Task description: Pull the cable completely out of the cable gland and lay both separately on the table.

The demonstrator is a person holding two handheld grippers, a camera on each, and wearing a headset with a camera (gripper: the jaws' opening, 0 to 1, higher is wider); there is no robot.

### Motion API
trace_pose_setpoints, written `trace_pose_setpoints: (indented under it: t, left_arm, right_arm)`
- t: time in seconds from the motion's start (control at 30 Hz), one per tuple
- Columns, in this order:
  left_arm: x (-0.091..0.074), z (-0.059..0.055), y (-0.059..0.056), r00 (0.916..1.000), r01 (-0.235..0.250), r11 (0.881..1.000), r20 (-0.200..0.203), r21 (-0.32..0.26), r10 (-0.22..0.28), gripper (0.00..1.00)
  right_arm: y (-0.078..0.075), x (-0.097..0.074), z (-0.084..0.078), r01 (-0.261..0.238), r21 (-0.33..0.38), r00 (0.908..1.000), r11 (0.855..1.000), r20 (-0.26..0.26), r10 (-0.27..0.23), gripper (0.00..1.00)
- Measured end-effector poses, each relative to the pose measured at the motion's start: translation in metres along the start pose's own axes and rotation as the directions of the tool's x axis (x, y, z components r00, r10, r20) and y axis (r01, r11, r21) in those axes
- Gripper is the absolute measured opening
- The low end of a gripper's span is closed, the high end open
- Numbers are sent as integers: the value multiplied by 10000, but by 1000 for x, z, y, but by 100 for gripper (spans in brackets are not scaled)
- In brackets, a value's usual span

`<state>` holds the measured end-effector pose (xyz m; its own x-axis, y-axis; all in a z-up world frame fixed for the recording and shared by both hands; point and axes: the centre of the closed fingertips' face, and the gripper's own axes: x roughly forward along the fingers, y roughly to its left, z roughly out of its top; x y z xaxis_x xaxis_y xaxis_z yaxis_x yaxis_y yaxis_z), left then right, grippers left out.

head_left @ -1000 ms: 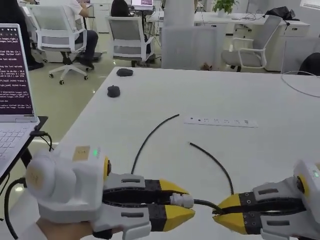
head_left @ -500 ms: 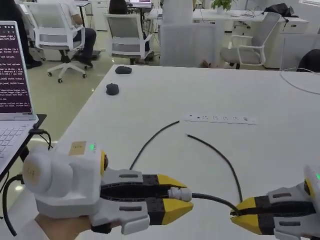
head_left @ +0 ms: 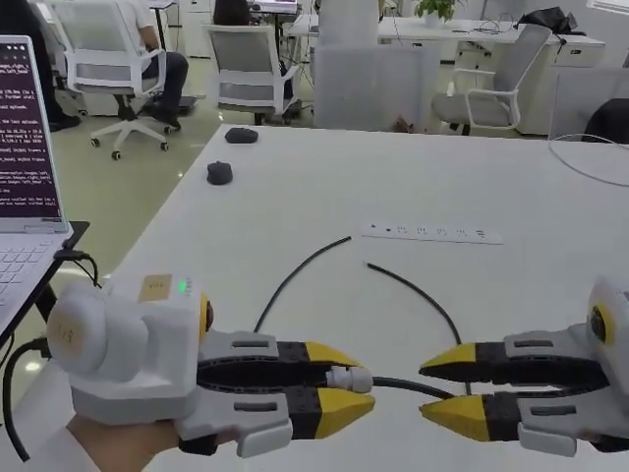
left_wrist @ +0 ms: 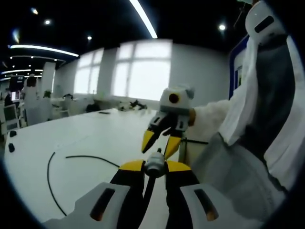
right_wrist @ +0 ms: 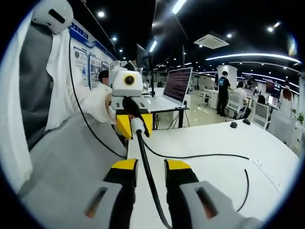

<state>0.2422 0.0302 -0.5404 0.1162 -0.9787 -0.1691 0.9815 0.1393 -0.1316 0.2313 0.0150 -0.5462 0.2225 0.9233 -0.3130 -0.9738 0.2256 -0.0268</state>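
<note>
Cable gland (head_left: 344, 378) sits clamped between the left gripper's (head_left: 366, 383) yellow jaw tips, its long axis level, nose toward 3 o'clock in the head view. The black cable (head_left: 398, 384) leaves that nose toward 3 o'clock and passes between the right gripper's (head_left: 426, 388) jaws, which stand apart without pinching it, then curves away toward 11 o'clock over the white table (head_left: 295, 187). A second black strand (head_left: 295, 277) arcs from the left gripper toward 1 o'clock; whether the two join I cannot tell.

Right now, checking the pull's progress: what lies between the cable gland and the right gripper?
In the head view, a short stretch of black cable runs from the cable gland to the right gripper, passing between its open fingers.
</note>
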Motion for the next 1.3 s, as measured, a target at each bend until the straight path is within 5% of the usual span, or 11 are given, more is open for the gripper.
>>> trace_pose_setpoints:
  t: [0.3, 0.6, 1.3]
  left_arm:
    - [2, -3, -1, 9999, 75, 9999, -72, -115, -76, 17]
    - [4, -3, -6, 9997, 242, 9996, -94, -111, -243, 17]
    - [2, -2, -2, 9999, 109, 9999, -61, -83, -109, 17]
  right_arm:
    - [13, 21, 12, -639, -671, 9976, 9957, -323, 618, 19]
    - [6, 16, 1, -590, -617, 9970, 9963, -547, 557, 3]
    - [4, 19, -2, -596, -907, 9971, 9941, -526, 549, 2]
